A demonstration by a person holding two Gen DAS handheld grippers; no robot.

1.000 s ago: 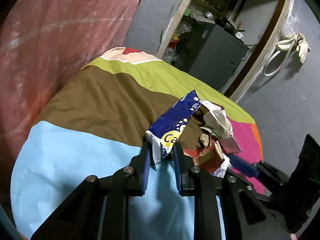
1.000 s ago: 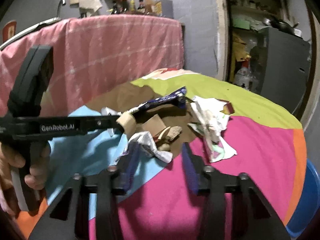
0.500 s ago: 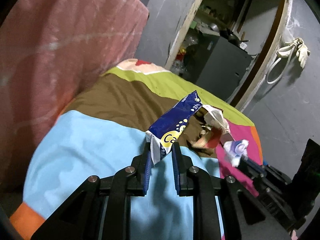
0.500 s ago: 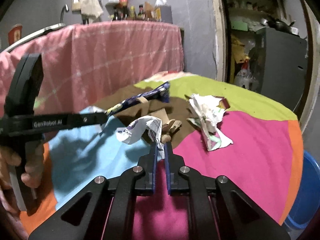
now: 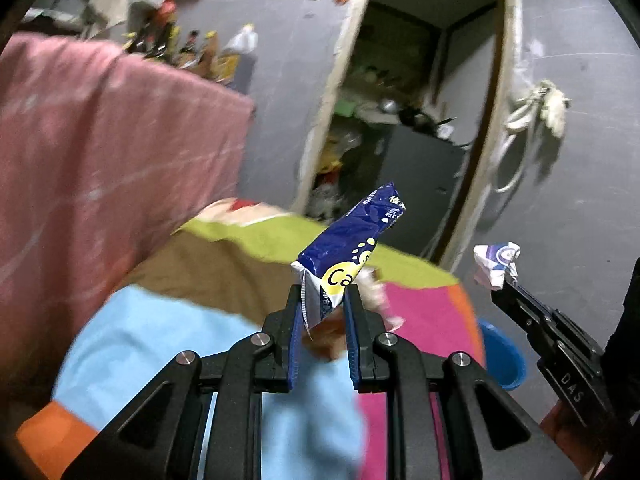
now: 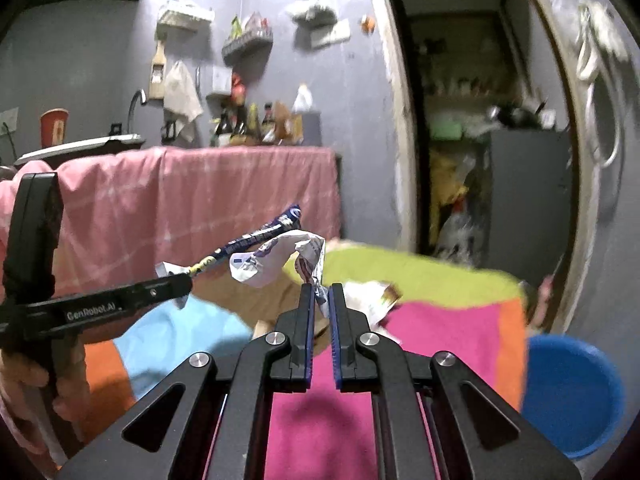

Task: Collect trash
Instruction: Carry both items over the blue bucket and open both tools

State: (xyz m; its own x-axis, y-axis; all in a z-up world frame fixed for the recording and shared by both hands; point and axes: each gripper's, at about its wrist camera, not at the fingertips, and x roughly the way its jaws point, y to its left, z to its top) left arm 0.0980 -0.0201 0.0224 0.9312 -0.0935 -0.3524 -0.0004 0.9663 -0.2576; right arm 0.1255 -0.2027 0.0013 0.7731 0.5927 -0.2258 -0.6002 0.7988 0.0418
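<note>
Change: both grippers had risen since a second before; the wrapper and the paper, then low over the trash pile, now hung clear above the table, and the right jaws, apart then, had closed on the paper.
Left gripper (image 5: 323, 300): clamped on the white sealed end of the wrapper (image 5: 352, 240), jaws only narrowly apart; the blue pack stuck up and to the right, past the fingertips.
Right gripper (image 6: 320, 300): jaws nearly together, pinching a tail of the paper (image 6: 280, 260), whose crumpled white bulk sat up and to the left of the tips.
Wrapper, from the right wrist: seen edge-on, just left of the paper, held out from the left gripper, which a hand (image 6: 24, 376) gripped at the left edge.
Paper, from the left wrist: a white ball with purple print, at the tip of the right gripper, far right, against the grey wall.
Table (image 6: 440, 332): covered in blue, brown, green, pink and orange cloth; the trash left on it (image 6: 372, 300) lay just behind the right fingertips, blurred.
Bucket (image 6: 572, 392): blue, low beside the table's right edge.
Pink cloth (image 6: 240, 192): draped behind the table.
</note>
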